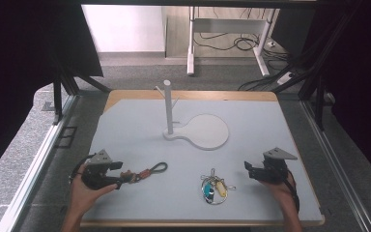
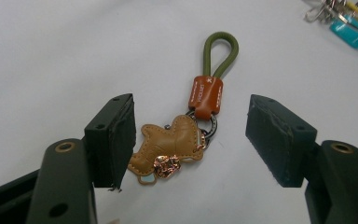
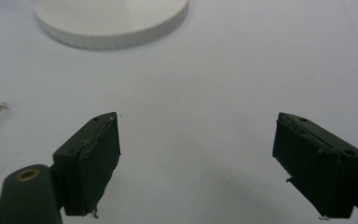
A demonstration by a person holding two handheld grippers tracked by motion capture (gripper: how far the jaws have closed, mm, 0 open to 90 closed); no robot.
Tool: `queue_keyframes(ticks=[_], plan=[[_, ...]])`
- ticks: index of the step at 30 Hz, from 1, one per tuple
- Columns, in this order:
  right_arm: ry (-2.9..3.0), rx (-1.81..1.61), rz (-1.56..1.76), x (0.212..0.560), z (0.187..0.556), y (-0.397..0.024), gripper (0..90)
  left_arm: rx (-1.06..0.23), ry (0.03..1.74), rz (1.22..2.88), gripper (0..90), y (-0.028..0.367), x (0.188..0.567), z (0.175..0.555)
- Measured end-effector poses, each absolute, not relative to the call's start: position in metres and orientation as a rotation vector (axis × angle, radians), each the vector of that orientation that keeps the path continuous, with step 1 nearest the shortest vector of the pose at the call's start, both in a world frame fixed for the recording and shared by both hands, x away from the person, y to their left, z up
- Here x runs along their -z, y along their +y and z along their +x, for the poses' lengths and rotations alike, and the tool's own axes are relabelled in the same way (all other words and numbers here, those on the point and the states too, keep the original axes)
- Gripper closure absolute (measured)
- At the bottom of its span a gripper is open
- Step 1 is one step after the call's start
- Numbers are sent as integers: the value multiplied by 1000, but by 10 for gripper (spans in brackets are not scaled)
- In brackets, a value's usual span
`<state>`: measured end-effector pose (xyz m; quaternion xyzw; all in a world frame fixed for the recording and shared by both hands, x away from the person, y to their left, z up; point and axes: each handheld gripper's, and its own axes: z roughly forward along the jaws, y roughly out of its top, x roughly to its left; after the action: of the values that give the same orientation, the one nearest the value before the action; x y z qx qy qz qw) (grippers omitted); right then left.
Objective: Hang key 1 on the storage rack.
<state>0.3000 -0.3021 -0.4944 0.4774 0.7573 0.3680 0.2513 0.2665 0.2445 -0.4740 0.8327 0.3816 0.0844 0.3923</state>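
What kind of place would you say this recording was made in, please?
Probably a lab or workshop set up for recording handling tasks. A grey work table stands inside a dark metal frame, cables trail over the floor behind it, and a white peg stand and two keychains are laid out like props.

Tan keychain [image 2: 170, 144], olive loop, orange band.

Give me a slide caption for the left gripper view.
Open left gripper straddles a tan leather keychain with a green loop, lying on the white table.
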Motion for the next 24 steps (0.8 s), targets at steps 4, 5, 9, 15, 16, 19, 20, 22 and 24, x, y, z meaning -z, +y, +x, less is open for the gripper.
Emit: queue_keyframes(ticks=[4,5,9,15,16,19,20,22,24], plan=[[2043,-1070,1287,492,296,-311,228,-223,993,2113,335,243,475,268],[2039,-1081,1297,491,296,-313,235,-225,994,2117,335,242,476,269],[2034,-1097,1326,493,297,-319,251,-222,992,2116,334,241,476,270],[2041,-1111,1360,496,296,-326,262,-235,994,2096,334,244,473,267],[2031,-1127,1365,495,295,-330,269,-235,990,2093,336,243,471,267],[2014,-1157,1380,494,296,-337,279,-242,976,2107,330,239,469,267],[2009,-1164,1387,494,296,-340,282,-238,975,2107,328,238,468,268],[2014,-1163,1397,495,297,-343,283,-234,967,2127,323,235,467,271],[2017,-1161,1399,496,296,-345,286,-233,957,2153,320,233,464,272]])
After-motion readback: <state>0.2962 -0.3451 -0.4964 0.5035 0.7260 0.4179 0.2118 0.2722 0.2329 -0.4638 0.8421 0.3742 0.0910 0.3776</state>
